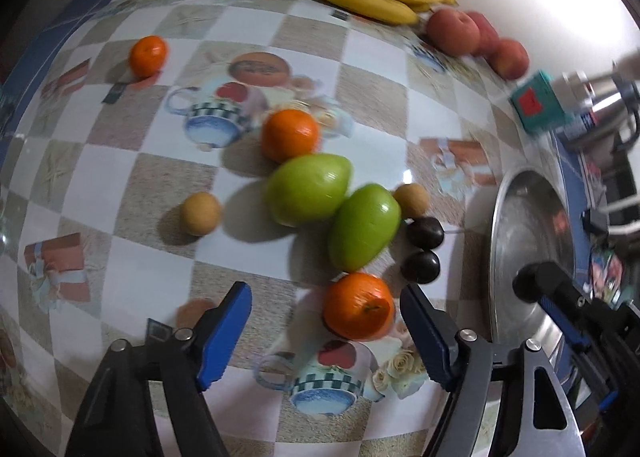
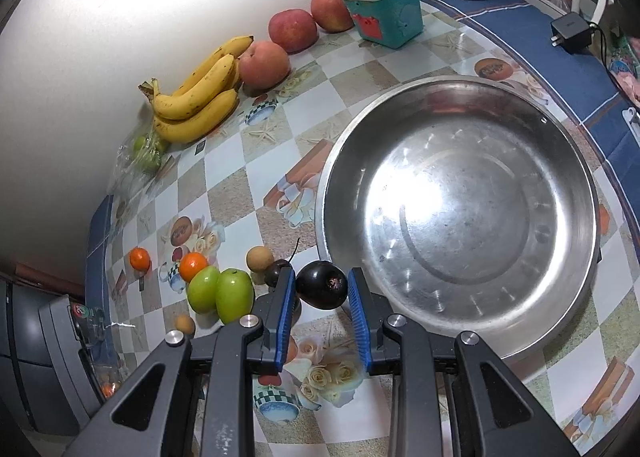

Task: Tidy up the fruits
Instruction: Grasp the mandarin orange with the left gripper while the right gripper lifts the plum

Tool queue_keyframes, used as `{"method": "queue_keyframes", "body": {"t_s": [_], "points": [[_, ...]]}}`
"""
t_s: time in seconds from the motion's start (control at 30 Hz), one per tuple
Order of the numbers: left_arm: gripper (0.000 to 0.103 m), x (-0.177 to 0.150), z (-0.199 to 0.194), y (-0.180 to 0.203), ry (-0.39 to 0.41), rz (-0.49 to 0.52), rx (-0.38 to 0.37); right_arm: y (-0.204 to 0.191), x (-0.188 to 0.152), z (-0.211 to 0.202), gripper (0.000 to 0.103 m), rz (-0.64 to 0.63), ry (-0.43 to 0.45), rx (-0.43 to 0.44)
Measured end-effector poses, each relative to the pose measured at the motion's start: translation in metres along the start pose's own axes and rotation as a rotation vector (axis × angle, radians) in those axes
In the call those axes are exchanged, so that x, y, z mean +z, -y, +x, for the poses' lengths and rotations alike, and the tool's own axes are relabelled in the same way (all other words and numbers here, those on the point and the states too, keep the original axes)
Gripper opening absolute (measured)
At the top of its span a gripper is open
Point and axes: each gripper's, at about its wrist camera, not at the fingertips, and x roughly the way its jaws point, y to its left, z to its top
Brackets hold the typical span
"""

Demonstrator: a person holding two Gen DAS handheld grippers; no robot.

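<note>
Right wrist view | right tongs point(image 2: 321, 286) pinching a dark plum point(image 2: 322, 284), metal bowl point(image 2: 460, 89) lying just right and far of it | left tongs point(image 1: 326, 331) spread, straddling the near orange point(image 1: 358, 305) without touching | left hand nearer remaining fruit.

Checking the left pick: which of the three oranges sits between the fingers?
The orange nearest the camera, just below the two green fruits; the others lie farther off.
</note>
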Motion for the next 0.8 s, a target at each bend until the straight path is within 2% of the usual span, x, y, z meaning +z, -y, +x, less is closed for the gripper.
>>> {"method": "queue_keyframes", "body": {"t_s": [0.1, 0.37, 0.6, 0.8], "points": [[0.068, -0.001, 0.005, 0.008, -0.011, 0.026, 0.005, 0.0, 0.0, 0.0, 0.028, 0.0, 0.002, -0.001], [0.058, -0.002, 0.01, 0.011, -0.025, 0.051, 0.011, 0.0, 0.0, -0.001, 0.028, -0.002, 0.0, 0.002], [0.044, -0.002, 0.016, 0.018, -0.035, 0.066, -0.011, 0.0, -0.001, 0.0, 0.028, -0.003, 0.0, 0.005], [0.042, -0.001, 0.015, 0.018, -0.028, 0.057, -0.025, -0.001, -0.001, 0.0, 0.028, -0.004, 0.0, 0.003]]}}
